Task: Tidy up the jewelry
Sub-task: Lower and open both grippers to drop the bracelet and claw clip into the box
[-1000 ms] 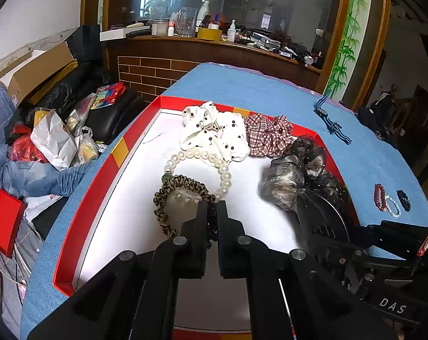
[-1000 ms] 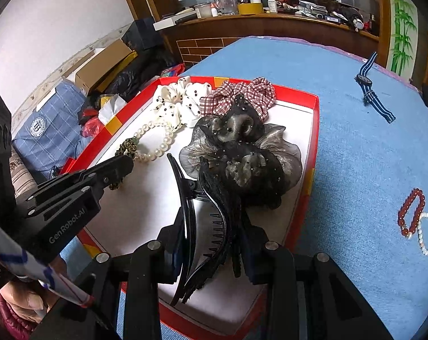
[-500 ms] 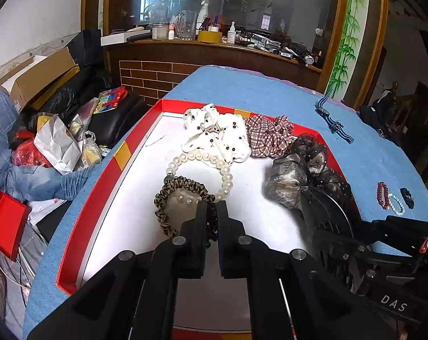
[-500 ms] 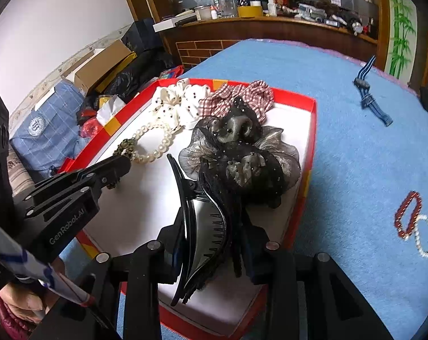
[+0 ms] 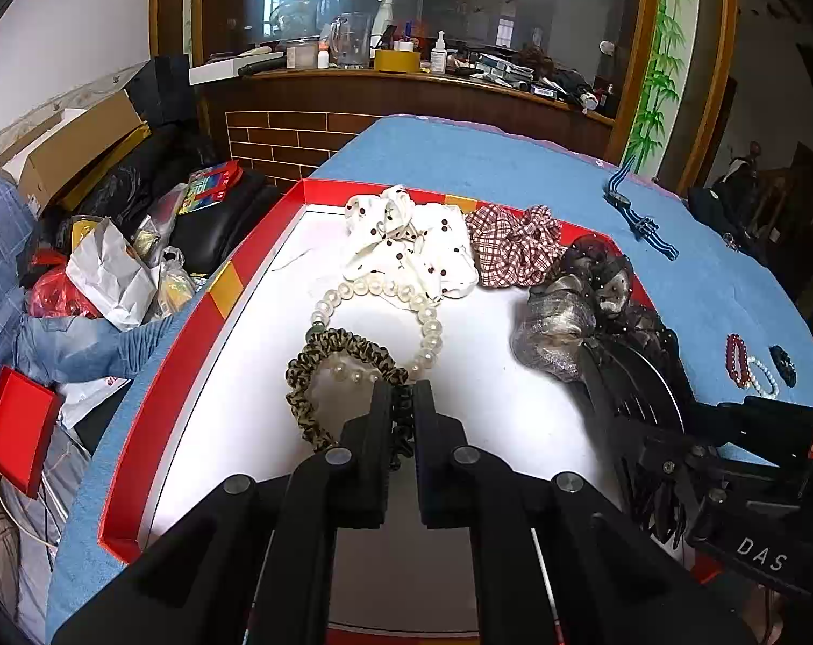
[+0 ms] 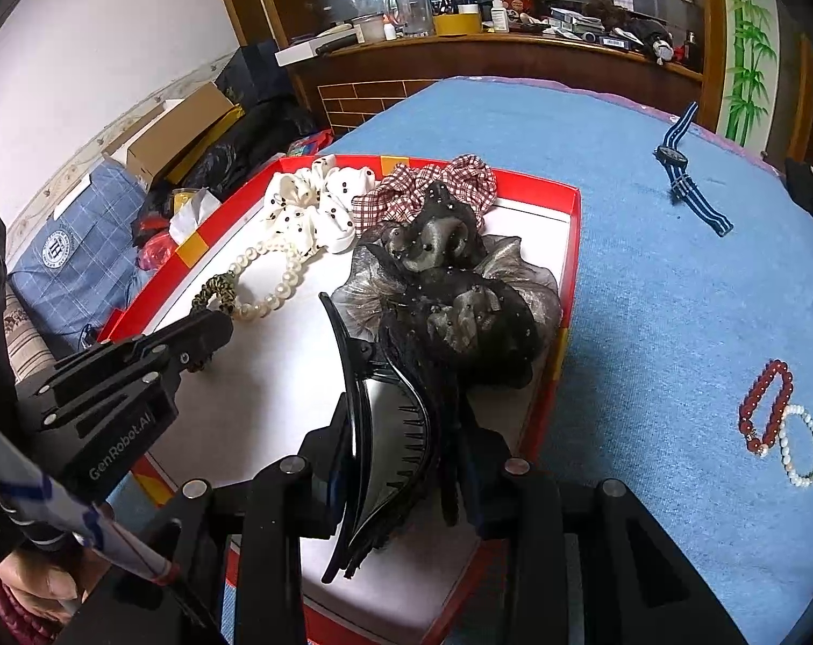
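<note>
The left gripper (image 5: 402, 395) pinches the spotty brown hair tie (image 5: 320, 371), which lies in the red tray (image 5: 154, 376) on top of the pearl bracelet (image 5: 377, 295). The right gripper (image 6: 401, 430) squeezes a big black hair clip (image 6: 390, 430) over the tray.

– How was the light?

– Soft, even daylight; the window (image 5: 320, 0) behind the glass panel glowed pale. Shadows in the white tray (image 5: 234, 408) were faint.

– And sharpness?

– Crisp in the middle. Both fisheye views bent straight lines, with black vignetting in the corners. The claw clip (image 6: 390, 430) carried a dull sheen.
</note>
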### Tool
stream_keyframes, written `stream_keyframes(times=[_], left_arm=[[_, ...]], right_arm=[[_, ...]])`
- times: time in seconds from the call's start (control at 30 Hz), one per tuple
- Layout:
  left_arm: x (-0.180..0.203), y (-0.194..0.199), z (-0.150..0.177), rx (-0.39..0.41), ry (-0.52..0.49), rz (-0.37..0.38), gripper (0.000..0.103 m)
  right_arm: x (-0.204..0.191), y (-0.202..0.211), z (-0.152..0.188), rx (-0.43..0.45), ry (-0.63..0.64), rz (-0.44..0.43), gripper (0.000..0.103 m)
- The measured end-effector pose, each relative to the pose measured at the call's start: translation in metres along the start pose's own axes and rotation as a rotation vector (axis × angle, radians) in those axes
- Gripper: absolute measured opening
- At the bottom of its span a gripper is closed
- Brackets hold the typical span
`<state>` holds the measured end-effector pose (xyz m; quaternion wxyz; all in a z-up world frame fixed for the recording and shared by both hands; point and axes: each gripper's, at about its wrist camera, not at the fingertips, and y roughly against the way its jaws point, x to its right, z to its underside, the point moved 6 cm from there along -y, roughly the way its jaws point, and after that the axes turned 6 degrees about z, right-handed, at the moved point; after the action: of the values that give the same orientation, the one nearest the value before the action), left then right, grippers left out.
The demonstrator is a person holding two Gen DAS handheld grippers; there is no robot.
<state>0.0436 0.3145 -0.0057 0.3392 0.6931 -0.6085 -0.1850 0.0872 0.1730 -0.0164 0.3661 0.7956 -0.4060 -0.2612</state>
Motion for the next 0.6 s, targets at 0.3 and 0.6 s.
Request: stream_keyframes(times=[0.3, 0.6], left_arm=[[0.0002, -0.0022, -0.0001, 0.001, -0.010, -0.010, 0.016], [-0.0020, -0.0019, -0.0005, 0.008, -0.009, -0.021, 0.026]], right_arm=[[-0.0004, 0.0011, 0.0010, -0.001, 0.005, -0.005, 0.038], [-0.0012, 0.0057, 0.0008, -0.003, 0.007, -0.021, 0.038]])
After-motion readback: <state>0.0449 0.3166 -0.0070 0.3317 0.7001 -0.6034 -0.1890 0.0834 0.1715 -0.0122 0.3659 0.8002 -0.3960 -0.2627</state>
